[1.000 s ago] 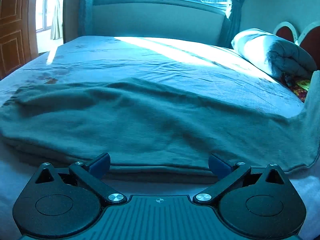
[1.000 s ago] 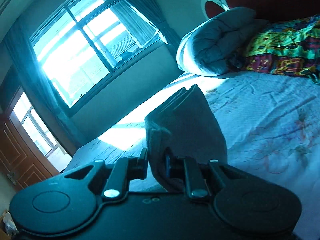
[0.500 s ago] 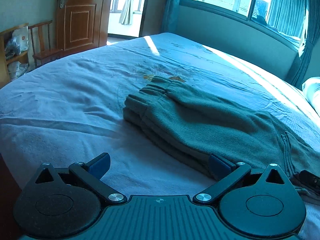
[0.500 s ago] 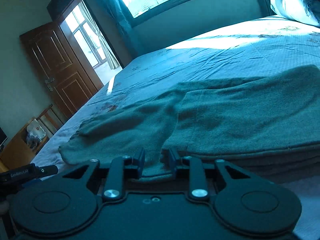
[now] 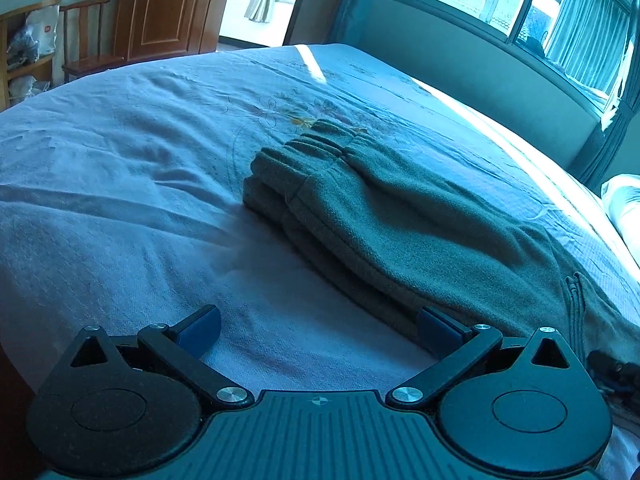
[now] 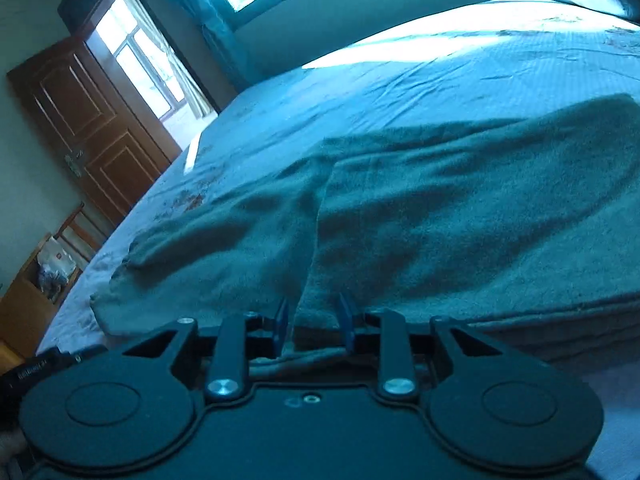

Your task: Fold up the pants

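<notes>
Bedroom: wide bed with pale blue embroidered sheet (image 5: 120, 208), brown panelled wooden door (image 5: 166, 12), sunlit window (image 5: 520, 12). Grey-green fleece pants (image 5: 400, 220) are laid folded mid-bed. Left gripper (image 5: 318, 326) is spread wide, empty; right gripper (image 6: 314, 322), jaws just opening, is loosened around a pants fold.

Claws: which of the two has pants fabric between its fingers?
The right claw: a fold of the pants sits between its narrowly parted fingers. The left claw gapes wide over bare bedsheet.
</notes>
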### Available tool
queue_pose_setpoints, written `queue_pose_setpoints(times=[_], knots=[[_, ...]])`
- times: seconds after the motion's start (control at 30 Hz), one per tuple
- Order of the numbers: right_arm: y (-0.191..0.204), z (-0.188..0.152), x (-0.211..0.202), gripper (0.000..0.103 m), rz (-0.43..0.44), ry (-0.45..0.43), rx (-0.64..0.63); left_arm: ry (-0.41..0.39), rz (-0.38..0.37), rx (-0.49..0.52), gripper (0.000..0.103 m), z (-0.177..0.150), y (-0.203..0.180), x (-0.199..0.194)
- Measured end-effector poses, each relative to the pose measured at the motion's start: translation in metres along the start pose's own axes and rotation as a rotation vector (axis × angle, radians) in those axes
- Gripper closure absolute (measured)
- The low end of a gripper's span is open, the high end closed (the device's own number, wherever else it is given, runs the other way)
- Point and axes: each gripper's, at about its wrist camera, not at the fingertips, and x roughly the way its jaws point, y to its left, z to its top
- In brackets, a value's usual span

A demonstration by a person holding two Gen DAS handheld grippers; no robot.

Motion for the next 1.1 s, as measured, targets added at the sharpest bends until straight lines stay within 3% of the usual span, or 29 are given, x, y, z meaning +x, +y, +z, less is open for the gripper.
queue_pose_setpoints(times=[0.03, 0.13, 0.23, 0.37, 0.53, 0.67, 0.7, 0.73, 0.77, 0.83, 0.93, 1.0, 1.03, 1.1], knots=[[0.006, 0.001, -0.004, 0.082, -0.011, -0.009, -0.055, -0.001, -0.002, -0.010, 0.000, 0.003, 0.001, 0.001], [-0.007, 0.008, -0.024, 0.076, 0.043, -0.066, 0.070, -0.001, -0.078, -0.077, 0.000, 0.015, 0.011, 0.009], [-0.016, 0.008, -0.037, 0.075, 0.017, -0.118, 0.092, 0.020, -0.140, -0.198, 0.000, 0.029, 0.027, 0.028], [-0.029, 0.006, -0.052, 0.074, -0.015, -0.182, 0.125, 0.063, -0.162, -0.240, 0.000, 0.041, 0.035, 0.058], [-0.041, 0.004, -0.052, 0.073, -0.048, -0.181, 0.159, 0.071, -0.182, -0.246, 0.000, 0.057, 0.036, 0.093], [-0.033, 0.000, -0.043, 0.070, -0.057, -0.160, 0.123, 0.007, -0.229, -0.268, 0.001, 0.061, 0.039, 0.104], [-0.030, 0.000, -0.041, 0.069, -0.058, -0.158, 0.112, 0.002, -0.232, -0.255, 0.006, 0.061, 0.038, 0.104], [-0.027, 0.000, -0.041, 0.068, -0.057, -0.155, 0.096, -0.005, -0.199, -0.229, 0.049, 0.061, 0.037, 0.101], [-0.022, 0.000, -0.042, 0.068, -0.057, -0.155, 0.070, 0.002, -0.218, -0.229, 0.057, 0.062, 0.039, 0.100], [-0.007, 0.000, -0.040, 0.072, -0.042, -0.163, 0.001, -0.037, -0.268, -0.254, 0.062, 0.062, 0.045, 0.090], [0.018, -0.004, -0.031, 0.073, -0.052, -0.135, -0.140, -0.075, -0.261, -0.183, 0.063, 0.064, 0.038, 0.077], [0.029, -0.013, -0.014, 0.073, -0.138, -0.059, -0.248, -0.069, -0.256, -0.171, 0.063, 0.066, 0.038, 0.076], [0.038, -0.024, -0.001, 0.072, -0.214, -0.019, -0.374, -0.064, -0.255, -0.164, 0.063, 0.067, 0.038, 0.077], [0.053, -0.038, 0.004, 0.072, -0.285, -0.038, -0.518, -0.051, -0.249, -0.153, 0.063, 0.069, 0.037, 0.076]])
